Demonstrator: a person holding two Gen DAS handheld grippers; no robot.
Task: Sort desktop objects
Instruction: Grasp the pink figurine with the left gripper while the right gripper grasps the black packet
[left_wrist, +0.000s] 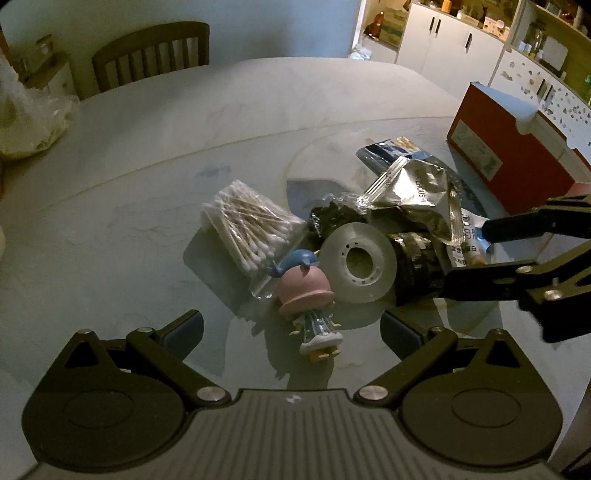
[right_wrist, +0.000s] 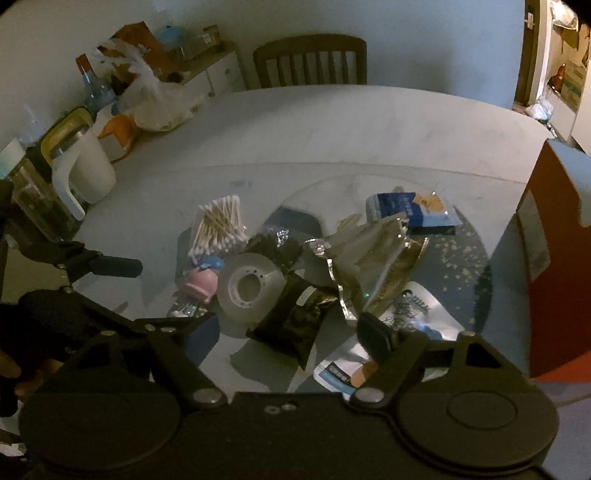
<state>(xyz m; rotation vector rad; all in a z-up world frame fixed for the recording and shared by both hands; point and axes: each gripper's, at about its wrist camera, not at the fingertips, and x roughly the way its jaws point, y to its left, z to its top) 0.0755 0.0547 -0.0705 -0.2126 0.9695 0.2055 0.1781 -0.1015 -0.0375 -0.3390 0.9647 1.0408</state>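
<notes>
Left gripper (left_wrist: 291, 332), fingers spread wide, nothing between them; low over the glass table top (left_wrist: 147, 229), just short of the clutter. Toy figurine (left_wrist: 308, 299) with pink cap and striped body directly ahead between the two pads, lying on the glass, feet toward the camera, apart from both pads. Clear tape roll (left_wrist: 357, 264) touching the figurine's right side, propped on edge against a dark packet (left_wrist: 415, 262). Bag of cotton swabs (left_wrist: 245, 225) just left of the figurine, flat on the glass. Crumpled silver foil wrapper (left_wrist: 413, 192) beyond the tape roll, lying over the dark packets; blue-and-white sachet (left_wrist: 388, 147) behind it. Red box (left_wrist: 517, 147) at the far right, well apart from the pile.

Right gripper (right_wrist: 291, 328), likewise released and empty, entering the left view from the right (left_wrist: 465, 254) with one finger beside the dark packet and the other over a white printed sachet (left_wrist: 467, 236). In the right view: dark packet (right_wrist: 295, 317) between the pads, white sachet (right_wrist: 413, 314) under the right pad, tape roll (right_wrist: 251, 288) and figurine (right_wrist: 199, 282) to the left, cotton swabs (right_wrist: 218, 225) behind, foil wrapper (right_wrist: 369, 266) at centre. Left gripper finger (right_wrist: 114, 266) visible at the left edge. White jug (right_wrist: 88, 173), plastic bag (right_wrist: 155, 107) and wooden chair (right_wrist: 310, 62) along the far side of the table.
</notes>
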